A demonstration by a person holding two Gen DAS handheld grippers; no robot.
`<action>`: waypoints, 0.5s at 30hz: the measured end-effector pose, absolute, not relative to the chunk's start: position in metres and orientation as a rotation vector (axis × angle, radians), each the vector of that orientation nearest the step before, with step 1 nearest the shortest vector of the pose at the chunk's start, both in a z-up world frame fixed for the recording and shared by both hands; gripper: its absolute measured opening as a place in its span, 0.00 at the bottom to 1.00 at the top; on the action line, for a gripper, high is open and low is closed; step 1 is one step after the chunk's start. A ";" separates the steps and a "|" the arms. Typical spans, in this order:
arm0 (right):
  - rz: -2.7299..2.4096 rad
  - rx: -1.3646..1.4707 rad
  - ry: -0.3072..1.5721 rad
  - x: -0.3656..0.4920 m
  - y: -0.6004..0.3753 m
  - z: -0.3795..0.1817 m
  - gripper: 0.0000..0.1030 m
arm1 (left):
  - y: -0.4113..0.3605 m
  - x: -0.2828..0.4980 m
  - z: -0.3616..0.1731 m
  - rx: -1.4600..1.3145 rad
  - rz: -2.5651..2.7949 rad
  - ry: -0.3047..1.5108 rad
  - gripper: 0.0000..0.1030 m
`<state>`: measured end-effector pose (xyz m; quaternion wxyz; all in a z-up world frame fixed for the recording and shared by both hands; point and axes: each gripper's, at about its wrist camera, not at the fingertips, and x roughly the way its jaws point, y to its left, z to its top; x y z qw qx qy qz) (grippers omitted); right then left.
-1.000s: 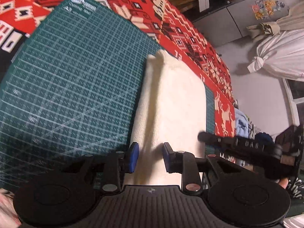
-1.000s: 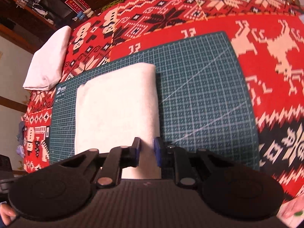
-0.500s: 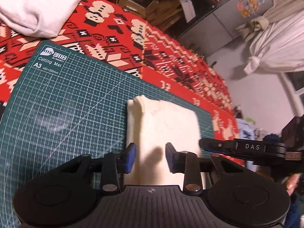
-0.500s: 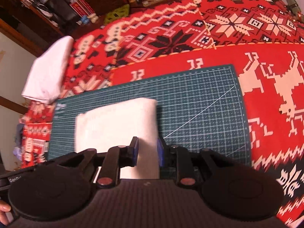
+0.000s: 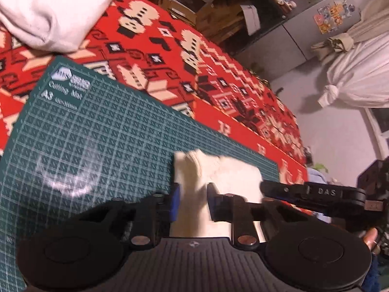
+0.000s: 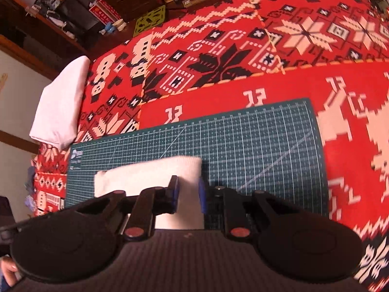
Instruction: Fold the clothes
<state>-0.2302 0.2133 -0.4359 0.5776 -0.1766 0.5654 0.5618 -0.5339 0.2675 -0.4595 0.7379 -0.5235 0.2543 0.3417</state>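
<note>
A cream folded cloth (image 5: 228, 172) lies flat on the green cutting mat (image 5: 109, 146), near the mat's right end in the left wrist view. My left gripper (image 5: 193, 202) hovers over the cloth's near edge, open, its blue pads apart with nothing pinched. The right wrist view has the same cloth (image 6: 145, 172) on the mat (image 6: 255, 146), at its left part. My right gripper (image 6: 188, 193) stands open above the cloth's right near corner. That right gripper (image 5: 311, 192) also shows as a black bar at the right of the left wrist view.
A red patterned blanket (image 6: 243, 56) covers the surface under the mat. A white folded garment (image 6: 63, 107) rests on the blanket beyond the mat's far left corner, also visible in the left wrist view (image 5: 56, 7). Shelves and boxes stand behind. A hand (image 6: 7, 270) holds a gripper.
Both grippers have drawn back and up from the cloth, which now sits lower and smaller in each view. The cloth has stayed folded on the mat. Both jaw gaps look the same.
</note>
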 end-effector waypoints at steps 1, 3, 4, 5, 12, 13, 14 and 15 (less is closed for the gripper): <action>1.303 -0.405 1.317 -0.228 0.215 -0.436 0.16 | 0.270 -0.533 -0.461 -1.158 0.743 0.561 0.11; 1.274 -0.384 1.312 -0.222 0.218 -0.436 0.11 | 0.273 -0.533 -0.463 -1.181 0.742 0.552 0.11; 1.264 -0.377 1.318 -0.219 0.219 -0.435 0.10 | 0.274 -0.534 -0.464 -1.187 0.741 0.550 0.11; 1.254 -0.369 1.325 -0.216 0.221 -0.435 0.08 | 0.275 -0.535 -0.465 -1.196 0.739 0.545 0.11; 1.356 -0.404 1.311 -0.240 0.210 -0.417 0.07 | 0.270 -0.551 -0.442 -1.192 0.706 0.449 0.06; 1.374 -0.425 1.306 -0.249 0.210 -0.415 0.07 | 0.270 -0.551 -0.439 -1.206 0.679 0.431 0.06; 1.390 -0.449 1.304 -0.257 0.212 -0.413 0.07 | 0.269 -0.544 -0.436 -1.204 0.648 0.435 0.06; 1.402 -0.473 1.302 -0.267 0.215 -0.413 0.07 | 0.269 -0.536 -0.434 -1.201 0.617 0.440 0.05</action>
